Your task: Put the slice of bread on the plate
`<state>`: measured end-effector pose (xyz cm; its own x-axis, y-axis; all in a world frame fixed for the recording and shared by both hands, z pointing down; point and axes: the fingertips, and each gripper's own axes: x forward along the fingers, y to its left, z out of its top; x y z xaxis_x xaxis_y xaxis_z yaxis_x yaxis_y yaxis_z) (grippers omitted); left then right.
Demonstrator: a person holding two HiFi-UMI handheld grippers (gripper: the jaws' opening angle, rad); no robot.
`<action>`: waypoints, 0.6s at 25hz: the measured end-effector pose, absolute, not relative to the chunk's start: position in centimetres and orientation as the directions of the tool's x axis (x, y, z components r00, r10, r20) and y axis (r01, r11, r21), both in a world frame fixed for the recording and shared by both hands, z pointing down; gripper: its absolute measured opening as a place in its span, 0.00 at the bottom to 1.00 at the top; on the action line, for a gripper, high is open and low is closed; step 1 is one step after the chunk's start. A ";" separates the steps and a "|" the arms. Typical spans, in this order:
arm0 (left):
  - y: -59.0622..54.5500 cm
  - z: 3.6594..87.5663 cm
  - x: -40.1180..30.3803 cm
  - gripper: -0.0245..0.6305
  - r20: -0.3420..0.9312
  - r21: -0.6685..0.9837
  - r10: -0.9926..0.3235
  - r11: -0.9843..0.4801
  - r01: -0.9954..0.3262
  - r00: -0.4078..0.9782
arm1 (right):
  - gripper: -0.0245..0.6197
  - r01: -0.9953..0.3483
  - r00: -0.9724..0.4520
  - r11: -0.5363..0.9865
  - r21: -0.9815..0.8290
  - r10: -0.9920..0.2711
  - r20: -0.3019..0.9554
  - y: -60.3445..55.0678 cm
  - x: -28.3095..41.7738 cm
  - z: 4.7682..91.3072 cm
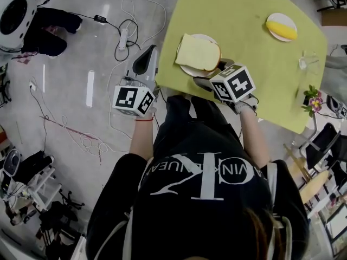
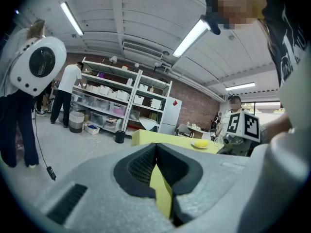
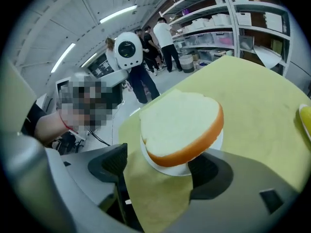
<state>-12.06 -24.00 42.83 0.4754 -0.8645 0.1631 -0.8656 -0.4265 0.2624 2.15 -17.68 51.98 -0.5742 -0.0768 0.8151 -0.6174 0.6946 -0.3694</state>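
Observation:
A slice of bread (image 1: 198, 52) with a brown crust lies on a small white plate (image 1: 190, 70) near the yellow-green table's front edge (image 1: 179, 91). My right gripper (image 1: 212, 72) hangs just in front of the plate, tilted down, jaws open. In the right gripper view the bread (image 3: 182, 125) rests on the plate (image 3: 156, 165) ahead of the spread jaws of the right gripper (image 3: 164, 173), and no pad touches it. My left gripper (image 1: 146, 58) is held off the table's left edge, over the floor. Its jaws look shut with nothing in them (image 2: 155, 152).
A second plate with a yellow food item (image 1: 281, 27) sits at the table's far right. A clear glass (image 1: 308, 62) and small flowers (image 1: 312, 98) are near the right edge. Cables (image 1: 126, 31) lie on the floor at the left, where a white robot (image 1: 16, 7) stands.

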 end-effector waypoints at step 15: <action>-23.8 42.8 -12.4 0.05 0.147 0.286 -0.871 -0.417 -0.863 0.469 | 0.76 -0.589 -0.548 0.706 -0.393 0.008 0.836 -16.4 3.0 51.5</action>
<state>-12.41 -23.76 42.78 0.4692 -0.8708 0.1472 -0.8630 -0.4167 0.2858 2.97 -16.42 51.49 -0.5482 0.0081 0.8363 -0.5889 0.7062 -0.3929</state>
